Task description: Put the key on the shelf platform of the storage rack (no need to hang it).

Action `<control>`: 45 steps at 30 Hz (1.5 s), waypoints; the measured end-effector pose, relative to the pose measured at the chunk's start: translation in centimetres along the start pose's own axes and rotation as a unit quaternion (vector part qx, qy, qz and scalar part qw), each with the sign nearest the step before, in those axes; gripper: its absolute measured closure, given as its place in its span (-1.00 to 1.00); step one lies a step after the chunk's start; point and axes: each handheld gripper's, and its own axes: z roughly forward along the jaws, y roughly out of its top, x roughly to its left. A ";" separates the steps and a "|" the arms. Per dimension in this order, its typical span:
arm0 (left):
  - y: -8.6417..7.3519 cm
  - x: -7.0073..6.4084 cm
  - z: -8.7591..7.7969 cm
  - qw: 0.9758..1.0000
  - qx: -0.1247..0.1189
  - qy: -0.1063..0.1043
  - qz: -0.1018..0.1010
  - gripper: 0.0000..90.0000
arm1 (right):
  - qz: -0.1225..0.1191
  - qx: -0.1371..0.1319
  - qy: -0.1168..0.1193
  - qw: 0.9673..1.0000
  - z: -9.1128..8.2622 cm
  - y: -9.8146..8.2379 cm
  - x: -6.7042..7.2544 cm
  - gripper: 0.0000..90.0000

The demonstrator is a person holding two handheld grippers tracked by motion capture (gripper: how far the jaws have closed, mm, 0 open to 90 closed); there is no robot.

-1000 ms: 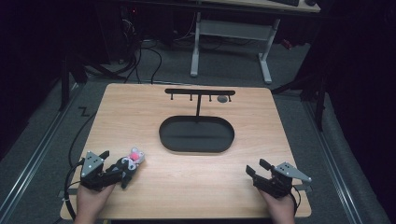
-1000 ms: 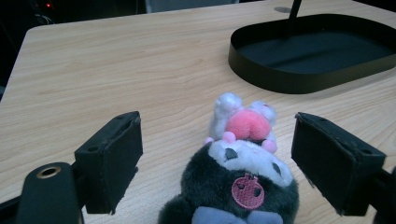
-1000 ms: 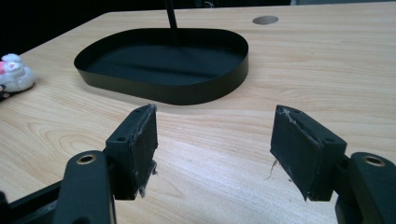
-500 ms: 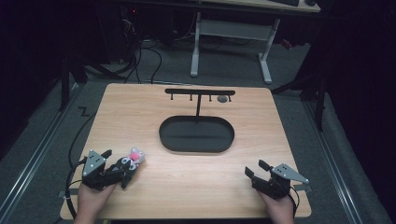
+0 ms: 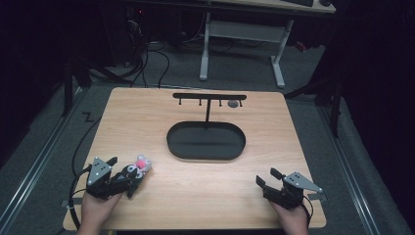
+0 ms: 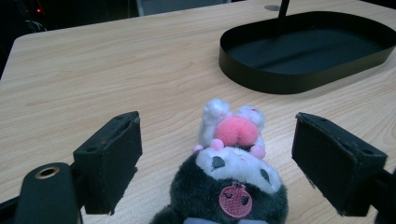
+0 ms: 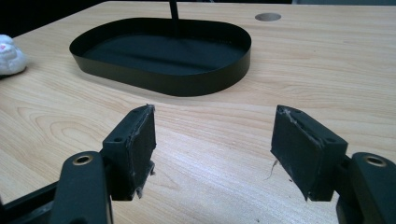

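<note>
A small plush toy (image 5: 140, 164), dark grey with a white face and a pink pompom, lies on the wooden table at the front left. In the left gripper view the plush toy (image 6: 232, 172) sits between the two wide-apart jaws of my left gripper (image 6: 219, 140), touching neither pad. My left gripper (image 5: 128, 177) is open around the toy's dark body. At the front right my right gripper (image 5: 266, 177) rests low over bare wood, open, nothing between its jaws. In its own view the right gripper (image 7: 212, 135) faces the tray, with the plush toy (image 7: 10, 55) at the far left edge.
A black oval tray (image 5: 205, 155) sits mid-table, with a thin T-shaped rack (image 5: 209, 96) rising from its far side. The tray (image 6: 280, 79) (image 7: 177, 84) lies ahead of both grippers. A round hole (image 5: 233, 104) marks the tabletop behind it. Desk legs and cables stand beyond the table.
The right gripper has shifted only slightly at the front right. The left gripper and the plush toy have stayed where they were.
</note>
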 end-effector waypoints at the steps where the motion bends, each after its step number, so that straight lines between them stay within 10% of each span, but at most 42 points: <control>1: 0.0 0.0 0.1 1.000 0.003 0.001 0.002 -0.63 | -0.005 0.001 0.000 1.000 0.0 0.1 0.1 -0.34; 12: 0.0 -0.4 0.1 1.000 0.011 0.011 0.015 -0.63 | -0.070 0.019 0.027 0.997 0.0 2.7 1.9 -0.56; 20: -0.3 -0.5 0.8 0.999 0.029 0.037 0.011 -0.68 | -0.058 -0.034 -0.010 0.998 -0.7 0.7 0.9 -0.60; 30: 1.1 -1.3 0.2 0.996 0.061 0.064 0.014 -0.72 | -0.050 -0.039 0.023 0.998 -0.4 -0.2 -0.6 -0.63; 35: 2.4 -0.6 -1.3 0.994 0.075 0.079 -0.018 -0.72 | -0.044 -0.061 0.009 0.997 -0.3 0.3 -1.2 -0.57; 45: 2.9 -0.5 -0.9 0.991 0.117 0.065 -0.010 -0.74 | -0.049 -0.075 0.014 0.996 -0.7 0.4 -0.3 -0.51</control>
